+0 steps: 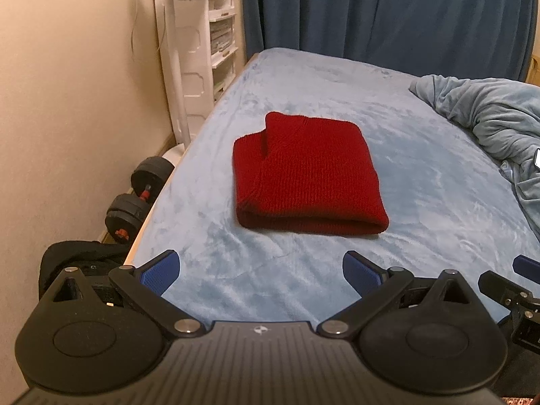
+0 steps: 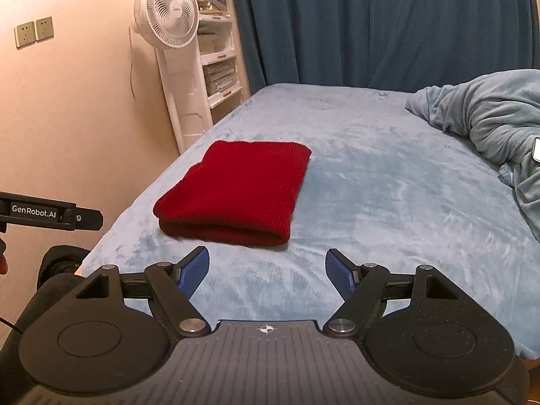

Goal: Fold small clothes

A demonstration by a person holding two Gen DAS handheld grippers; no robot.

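A red knitted garment (image 1: 307, 175) lies folded into a flat rectangle on the light blue bed (image 1: 337, 283). It also shows in the right wrist view (image 2: 236, 192), left of centre. My left gripper (image 1: 260, 273) is open and empty, held above the bed's near edge, short of the garment. My right gripper (image 2: 266, 271) is open and empty, also short of the garment and to its right. Part of the right gripper (image 1: 519, 280) shows at the right edge of the left wrist view. The left gripper's body (image 2: 50, 214) shows at the left edge of the right wrist view.
A crumpled grey-blue blanket (image 1: 496, 121) lies at the bed's right side. A white standing fan (image 2: 167, 17) and shelves stand by the left wall. Dumbbells (image 1: 135, 199) lie on the floor beside the bed. A dark blue curtain (image 1: 388, 10) hangs behind.
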